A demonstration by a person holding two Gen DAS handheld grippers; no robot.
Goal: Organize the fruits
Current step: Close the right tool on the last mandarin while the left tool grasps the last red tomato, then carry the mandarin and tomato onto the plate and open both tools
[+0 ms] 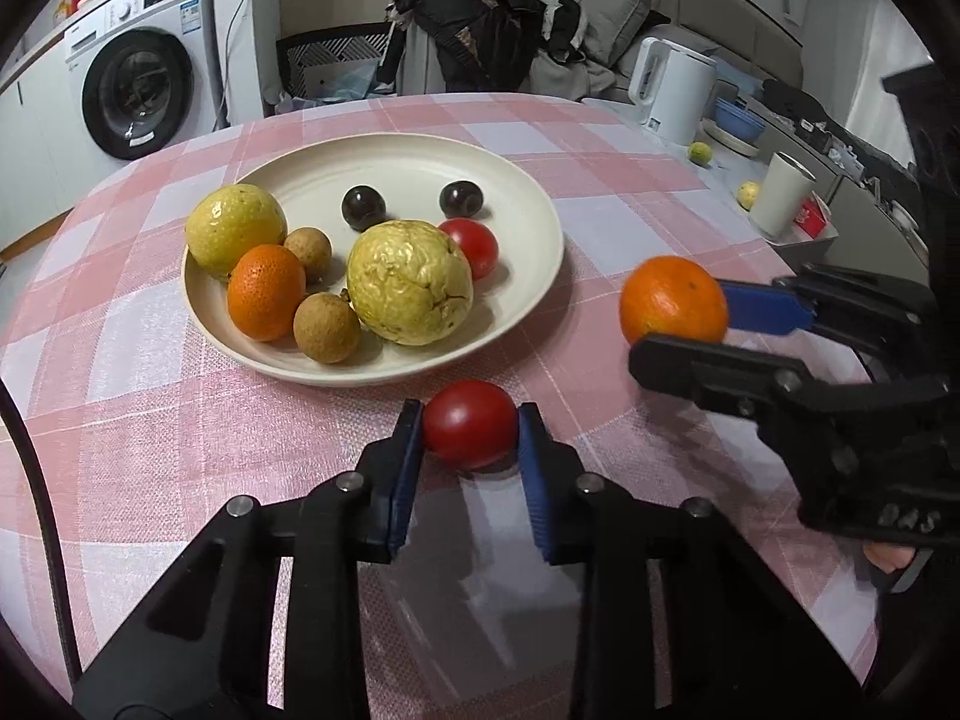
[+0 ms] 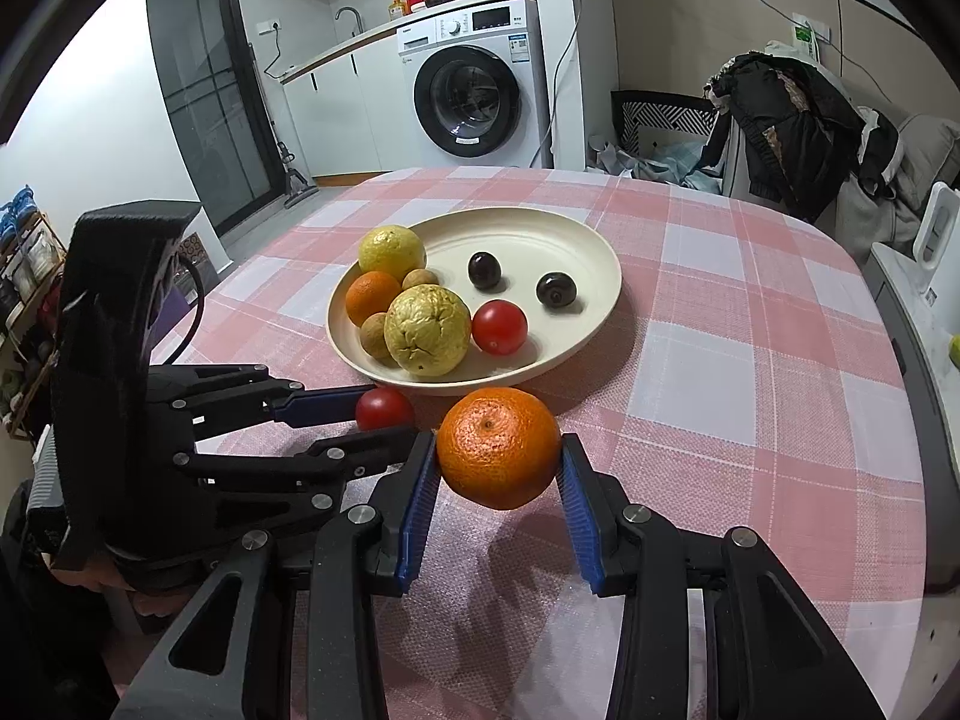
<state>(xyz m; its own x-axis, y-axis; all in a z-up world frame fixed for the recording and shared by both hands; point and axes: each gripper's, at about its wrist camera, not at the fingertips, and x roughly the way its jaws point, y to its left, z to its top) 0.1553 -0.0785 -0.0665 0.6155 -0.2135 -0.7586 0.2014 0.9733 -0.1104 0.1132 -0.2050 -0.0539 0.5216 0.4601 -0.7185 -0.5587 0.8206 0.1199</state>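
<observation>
A cream plate [image 1: 528, 192] [image 2: 600, 240] on the pink checked tablecloth holds several fruits: two yellow-green guavas, an orange, two brown longans, two dark plums and a red tomato [image 1: 471, 246]. My left gripper [image 1: 470, 420] is shut on a second red tomato [image 1: 470, 423] [image 2: 384, 409] just in front of the plate. My right gripper [image 2: 498, 450] is shut on an orange [image 2: 498, 447] [image 1: 673, 300], held above the cloth right of the plate. In the left wrist view the right gripper [image 1: 678, 312] reaches in from the right.
A white kettle [image 1: 672, 90], a white cup [image 1: 780, 195], blue bowls and two small green fruits sit on a side counter at the right. A chair draped with dark clothes [image 1: 480, 30] stands behind the table. A washing machine [image 2: 474, 78] is at the back.
</observation>
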